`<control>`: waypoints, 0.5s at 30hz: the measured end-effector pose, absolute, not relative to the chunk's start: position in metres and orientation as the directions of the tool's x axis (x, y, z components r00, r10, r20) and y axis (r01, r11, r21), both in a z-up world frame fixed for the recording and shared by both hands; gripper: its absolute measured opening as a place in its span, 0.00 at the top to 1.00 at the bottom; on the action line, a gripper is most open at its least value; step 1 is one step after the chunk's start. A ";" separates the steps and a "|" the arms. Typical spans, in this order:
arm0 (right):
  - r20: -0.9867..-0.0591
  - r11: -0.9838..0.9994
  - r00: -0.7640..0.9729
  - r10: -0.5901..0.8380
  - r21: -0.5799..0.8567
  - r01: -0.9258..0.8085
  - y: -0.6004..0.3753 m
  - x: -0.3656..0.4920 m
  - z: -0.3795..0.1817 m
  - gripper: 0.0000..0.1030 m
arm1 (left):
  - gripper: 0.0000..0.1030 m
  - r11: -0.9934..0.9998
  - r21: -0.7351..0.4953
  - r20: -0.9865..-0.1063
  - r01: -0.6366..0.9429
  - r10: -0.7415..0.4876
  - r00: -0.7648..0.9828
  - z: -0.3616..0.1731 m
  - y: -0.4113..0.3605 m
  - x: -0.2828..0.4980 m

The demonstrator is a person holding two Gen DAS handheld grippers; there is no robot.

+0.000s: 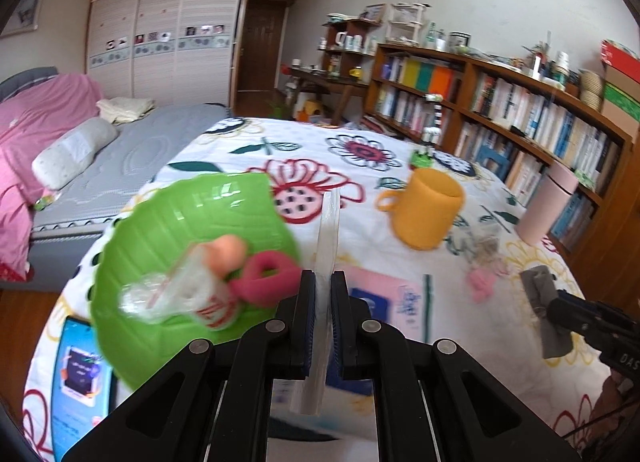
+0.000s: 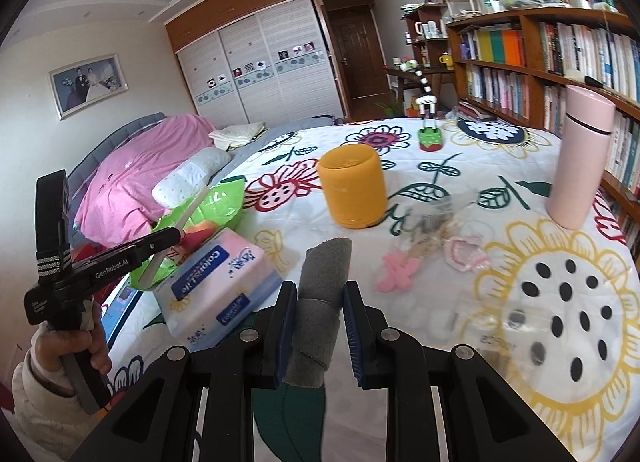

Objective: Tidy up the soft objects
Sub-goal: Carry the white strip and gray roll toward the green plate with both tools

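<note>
The right gripper (image 2: 320, 314) clamps a grey cloth (image 2: 320, 302); the left gripper (image 1: 323, 302) pinches a thin clear sheet (image 1: 327, 230) (possibly plastic), with the green bowl (image 1: 160, 222) at its ten o'clock

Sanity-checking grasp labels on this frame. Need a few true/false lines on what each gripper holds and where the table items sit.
1. The right gripper is clamped on a grey cloth. True.
2. The left gripper is open and holds nothing. False: it is shut on a thin white strip.
3. The yellow mug lies on its side. False: it stands upright.
4. The tissue pack lies beside the green bowl. True.
5. The pink bottle stands upright. True.
</note>
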State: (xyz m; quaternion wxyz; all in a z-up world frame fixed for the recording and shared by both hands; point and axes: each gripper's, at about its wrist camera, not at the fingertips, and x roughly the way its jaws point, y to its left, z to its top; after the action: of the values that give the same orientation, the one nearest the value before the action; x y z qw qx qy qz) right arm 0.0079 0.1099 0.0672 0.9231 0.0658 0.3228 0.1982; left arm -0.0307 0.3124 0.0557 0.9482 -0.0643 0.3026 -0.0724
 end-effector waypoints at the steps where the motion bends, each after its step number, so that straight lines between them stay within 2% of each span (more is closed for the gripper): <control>1: -0.570 0.911 0.711 0.412 0.248 -0.329 0.113 0.009 0.067 0.75 | 0.92 0.982 -0.169 -0.561 0.089 -0.170 0.811 0.056 0.318 -0.032; 15: -0.573 0.888 0.682 0.455 0.230 -0.399 0.150 0.016 0.071 0.75 | 0.92 0.982 -0.185 -0.530 -0.024 -0.079 0.844 0.059 0.369 -0.029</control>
State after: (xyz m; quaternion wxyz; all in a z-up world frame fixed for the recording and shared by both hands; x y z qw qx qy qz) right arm 0.0163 0.1501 0.0712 0.9161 0.0433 0.3236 0.2330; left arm -0.0287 0.3689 0.0586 0.9559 -0.0925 0.2785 -0.0146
